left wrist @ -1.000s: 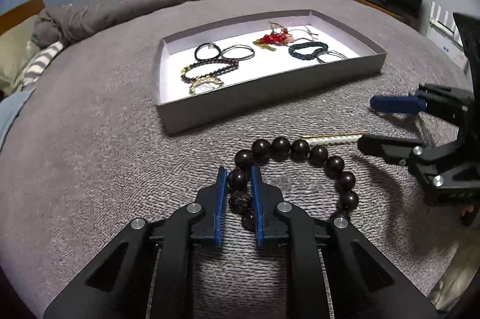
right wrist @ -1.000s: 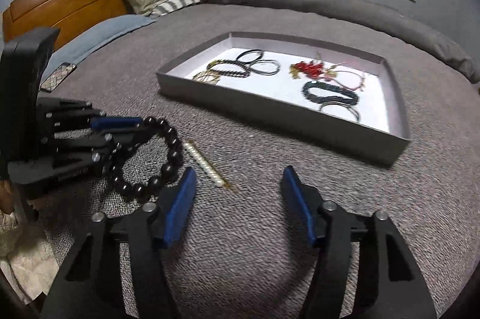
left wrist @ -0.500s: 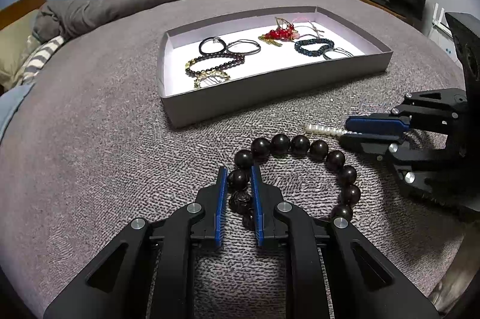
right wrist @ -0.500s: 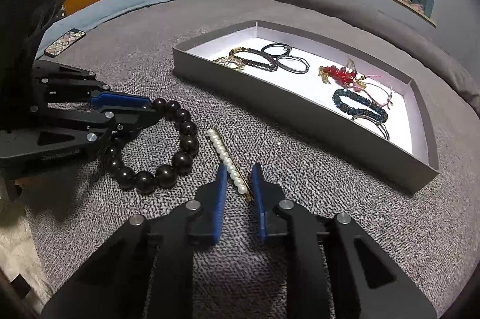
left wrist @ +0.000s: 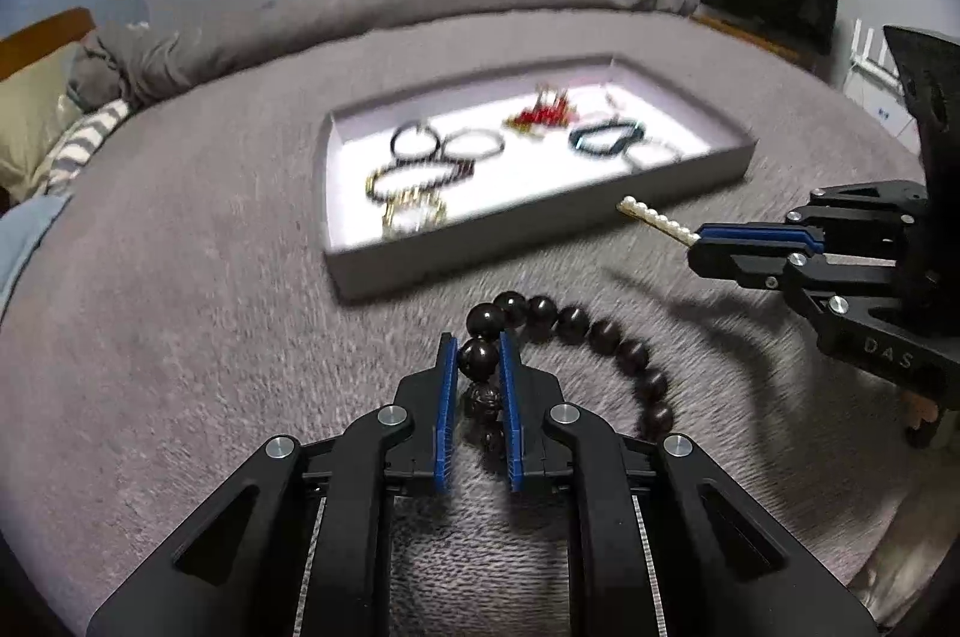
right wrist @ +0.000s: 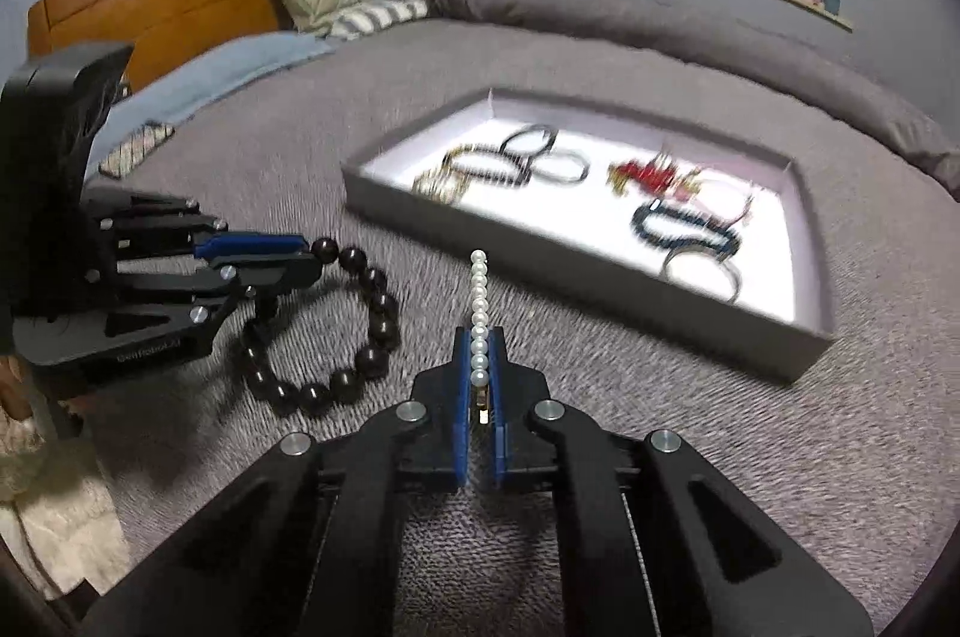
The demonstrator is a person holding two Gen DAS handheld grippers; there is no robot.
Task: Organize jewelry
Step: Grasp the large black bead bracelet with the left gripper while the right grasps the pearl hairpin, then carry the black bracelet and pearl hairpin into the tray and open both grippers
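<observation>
Left tool (left wrist: 478, 358) closing on dark bead bracelet (left wrist: 600, 337); right tool (right wrist: 479, 361) clamps pearl clip (right wrist: 478, 295), projecting forward.

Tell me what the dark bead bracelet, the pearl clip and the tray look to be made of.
Bead bracelet: round, dark brown, glossy beads with small highlights, likely polished wood or stone. Pearl clip: row of small white shiny beads, probably faux pearl, on a gold-toned metal-looking bar. Tray: matte grey walls, white floor, thin straight edges, probably cardboard.
</observation>
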